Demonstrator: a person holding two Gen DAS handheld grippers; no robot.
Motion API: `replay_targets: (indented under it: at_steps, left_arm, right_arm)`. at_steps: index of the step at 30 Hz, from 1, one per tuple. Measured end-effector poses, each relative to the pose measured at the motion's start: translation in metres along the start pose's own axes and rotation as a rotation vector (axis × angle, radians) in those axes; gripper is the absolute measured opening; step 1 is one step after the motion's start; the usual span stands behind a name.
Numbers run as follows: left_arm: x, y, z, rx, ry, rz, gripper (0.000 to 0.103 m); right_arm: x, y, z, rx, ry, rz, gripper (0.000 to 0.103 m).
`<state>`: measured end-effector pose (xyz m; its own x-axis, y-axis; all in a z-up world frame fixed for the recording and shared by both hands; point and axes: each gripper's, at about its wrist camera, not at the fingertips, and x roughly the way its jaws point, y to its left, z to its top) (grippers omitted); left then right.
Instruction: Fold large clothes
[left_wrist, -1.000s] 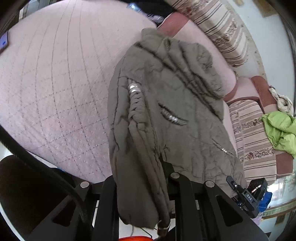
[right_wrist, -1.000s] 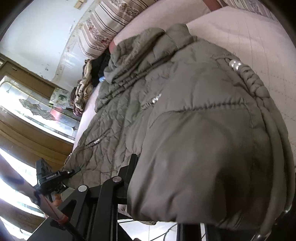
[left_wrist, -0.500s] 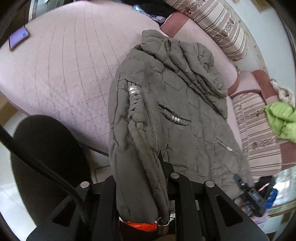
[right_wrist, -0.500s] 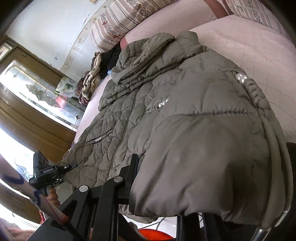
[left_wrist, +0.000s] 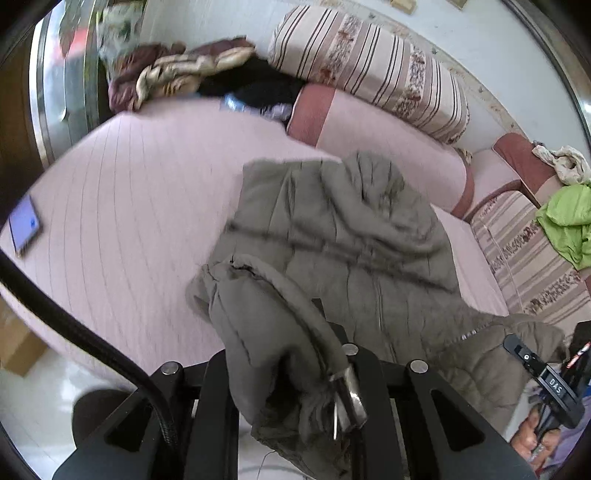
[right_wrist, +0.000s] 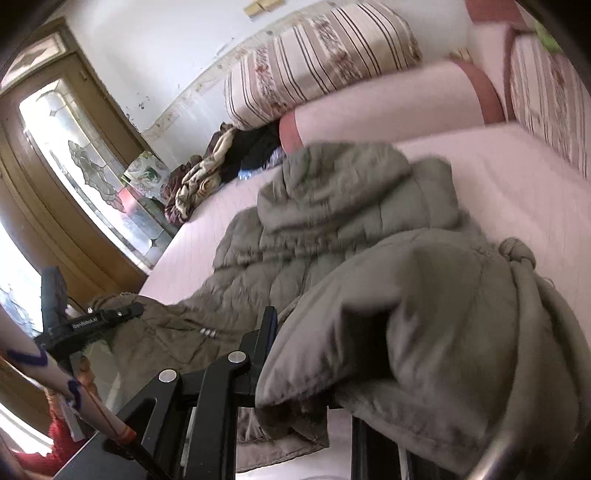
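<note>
The puffy grey-green quilted jacket (left_wrist: 332, 229) fills the middle of the frame, lying on the pale pink bed (left_wrist: 129, 177). The left claw (left_wrist: 295, 373) pinches its hem. The right claw (right_wrist: 306, 354) pinches another fold.

A wide bed (left_wrist: 122, 206) covered in a pale pink quilted spread carries everything here. An olive-green padded jacket (left_wrist: 332, 229) lies across it, its hood toward the far side and its near hem lifted off the spread. At the left edge a phone (left_wrist: 24, 225) lies flat with its screen lit. Along the far side, a pink bolster with dark red ends (left_wrist: 376, 136) rests against a striped cushion (left_wrist: 369, 70). In the far left corner sits a heap of brown, cream and black clothes (left_wrist: 192, 77). To the right, a lime-green garment (left_wrist: 569, 221) lies on another striped cushion (left_wrist: 528, 254).
</note>
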<state>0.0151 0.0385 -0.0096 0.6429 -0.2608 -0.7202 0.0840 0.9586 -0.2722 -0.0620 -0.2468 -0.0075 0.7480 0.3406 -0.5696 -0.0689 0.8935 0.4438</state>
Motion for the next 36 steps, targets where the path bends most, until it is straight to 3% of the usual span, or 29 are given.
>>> replay_targets:
  at_steps: [8, 15, 27, 31, 36]
  left_arm:
    - [0.008, -0.023, 0.061, 0.042, -0.094, 0.057, 0.016]
    - [0.045, -0.038, 0.12, 0.036, -0.099, 0.117, 0.016]
    - [0.159, -0.046, 0.215, 0.045, 0.008, 0.234, 0.016]
    - [0.207, -0.052, 0.241, 0.061, 0.026, 0.322, 0.016]
    - [0.267, -0.054, 0.25, 0.079, 0.069, 0.411, 0.016]
  right_arm:
    - [0.014, 0.008, 0.057, -0.016, -0.075, -0.047, 0.021]
    - [0.047, -0.004, 0.122, 0.037, -0.101, -0.081, 0.021]
    - [0.154, -0.04, 0.227, 0.145, -0.046, -0.171, 0.021]
    - [0.188, -0.071, 0.243, 0.17, -0.033, -0.25, 0.022]
    - [0.236, -0.107, 0.251, 0.188, 0.021, -0.317, 0.023]
